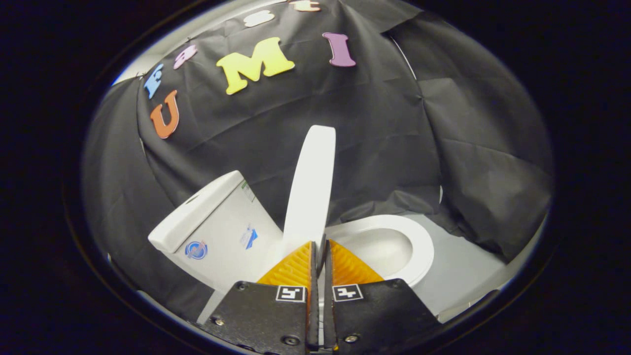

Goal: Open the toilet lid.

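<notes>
At the bottom centre of the frame, your claw (319, 256) sits with its two fingers drawn nearly together, and the lower edge of the toilet lid (311, 190) is caught in the narrow gap between them. Both fingers press on that edge, one on each face, so you are gripping the lid.

You see the lid edge-on: it rises from your fingertips as a tall, slim white blade, tilted a little to the right at its rounded top, and it reaches up to about the middle of the frame against the black cloth wall (384, 128). It is raised well clear of the seat, standing close to upright.

Left of the lid, in the lower left of the frame, stands the white tank (217, 231), with its flat cover slanting down toward the left; a button shows on the cover and small stickers show on the tank's face. The lid stands just beside the tank, and you cannot tell whether the two touch.

Right of your fingers, at lower centre-right, the white seat ring (419, 241) lies flat over the bowl (382, 246), which is open to view. Beyond the seat, a pale floor (463, 266) runs to the lower right, and the cloth drapes down onto it.
</notes>
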`<state>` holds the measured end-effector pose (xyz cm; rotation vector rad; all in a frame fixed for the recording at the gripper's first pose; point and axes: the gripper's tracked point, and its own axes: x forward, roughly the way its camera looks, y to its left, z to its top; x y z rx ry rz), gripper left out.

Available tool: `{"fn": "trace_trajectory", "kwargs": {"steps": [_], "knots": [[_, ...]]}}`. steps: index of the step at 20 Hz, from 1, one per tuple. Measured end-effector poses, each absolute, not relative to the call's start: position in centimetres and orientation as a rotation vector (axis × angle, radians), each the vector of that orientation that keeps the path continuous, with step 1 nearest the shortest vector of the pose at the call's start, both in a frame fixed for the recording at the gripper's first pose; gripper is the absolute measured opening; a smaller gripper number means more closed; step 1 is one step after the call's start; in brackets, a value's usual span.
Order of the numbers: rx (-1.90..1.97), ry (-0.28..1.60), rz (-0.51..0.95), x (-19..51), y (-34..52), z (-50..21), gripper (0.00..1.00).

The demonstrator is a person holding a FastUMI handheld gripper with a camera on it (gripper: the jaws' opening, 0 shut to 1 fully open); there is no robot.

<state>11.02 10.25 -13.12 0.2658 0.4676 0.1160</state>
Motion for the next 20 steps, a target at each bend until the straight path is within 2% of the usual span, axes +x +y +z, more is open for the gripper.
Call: {"fn": "trace_trajectory", "kwargs": {"steps": [20], "knots": [[0.070, 0.422, 0.086, 10.6, 15.7, -11.3, 0.10]]}}
